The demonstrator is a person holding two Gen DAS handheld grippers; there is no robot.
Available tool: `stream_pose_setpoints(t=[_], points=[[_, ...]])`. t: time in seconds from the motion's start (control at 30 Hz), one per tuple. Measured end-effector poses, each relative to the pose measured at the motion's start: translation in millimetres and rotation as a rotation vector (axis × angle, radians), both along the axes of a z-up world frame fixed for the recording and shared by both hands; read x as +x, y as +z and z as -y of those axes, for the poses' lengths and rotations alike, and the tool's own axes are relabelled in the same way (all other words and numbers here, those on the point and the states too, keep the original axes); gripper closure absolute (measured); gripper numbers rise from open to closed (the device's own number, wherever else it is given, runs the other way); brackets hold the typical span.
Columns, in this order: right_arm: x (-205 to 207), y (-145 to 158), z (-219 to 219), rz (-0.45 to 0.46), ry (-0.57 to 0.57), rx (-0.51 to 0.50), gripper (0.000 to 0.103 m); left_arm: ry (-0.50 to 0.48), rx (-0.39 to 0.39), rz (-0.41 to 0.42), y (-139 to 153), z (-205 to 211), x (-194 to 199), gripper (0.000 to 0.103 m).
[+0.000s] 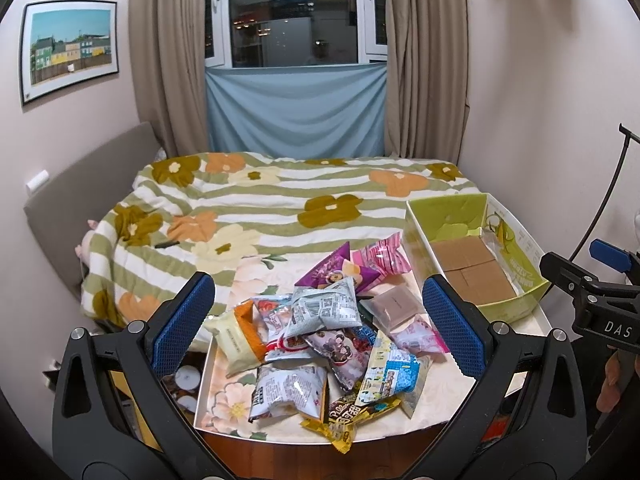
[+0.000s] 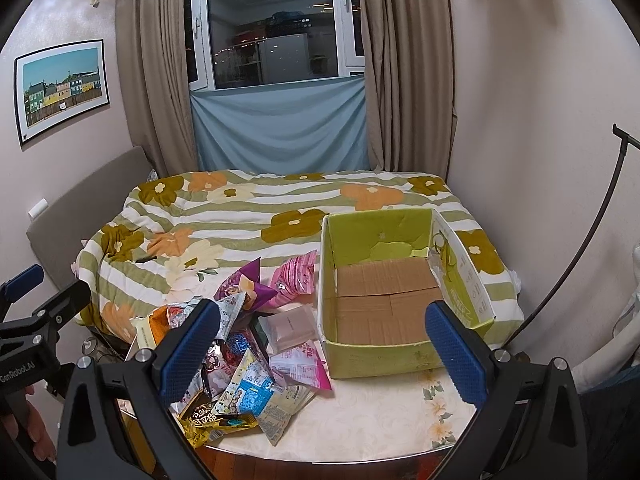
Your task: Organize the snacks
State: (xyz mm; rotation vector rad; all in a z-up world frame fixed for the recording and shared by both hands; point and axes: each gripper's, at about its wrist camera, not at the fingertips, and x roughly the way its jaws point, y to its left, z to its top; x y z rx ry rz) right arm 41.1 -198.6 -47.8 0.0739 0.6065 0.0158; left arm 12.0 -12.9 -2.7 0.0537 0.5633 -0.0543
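The left gripper [image 1: 318, 320], a black two-finger tool with blue ribbed pads, is spread wide and grips nothing. The right gripper [image 2: 324, 344], of the same build, is likewise released and empty. Seen from the left wrist view, the right gripper's body at 3 o'clock carries the white letters "DAS"; seen from the right wrist view, the left gripper's body at 9 o'clock reads "GenRobot.AI".

The pile of loose foil and plastic snack packets [image 1: 320, 340] lies on the floral-print white tabletop [image 2: 360, 420], directly between and just beyond the left gripper's fingers. In the right wrist view the pile sits at 9 to 7 o'clock of the gripper centre, partly behind the left finger. The gold and brown packet [image 2: 212, 420] at the near edge of the pile shows the word "Pillow" in part; other printing is too small to read.

The open green cardboard box with a brown corrugated floor [image 2: 384, 300] stands at 3 o'clock of the pile, touching or just beside the pink packets. It lies ahead of the right gripper, its near wall between the fingers. Its side lettering is illegible.

A green-striped flowered blanket [image 1: 280, 200] covers the bed at 12 o'clock.
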Motion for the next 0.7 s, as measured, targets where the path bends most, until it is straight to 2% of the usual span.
stream_pose_setpoints(t=[0.6,0.7], points=[[-0.8,-0.1,3.2,0.004,-0.001,0.003,0.001,-0.004,-0.003,-0.002,-0.9,4.1,-2.0,0.000],[0.1,1.3,6.4,-0.001,0.008,0.005,0.001,0.005,-0.005,-0.027,-0.1,4.4,1.8,0.000]])
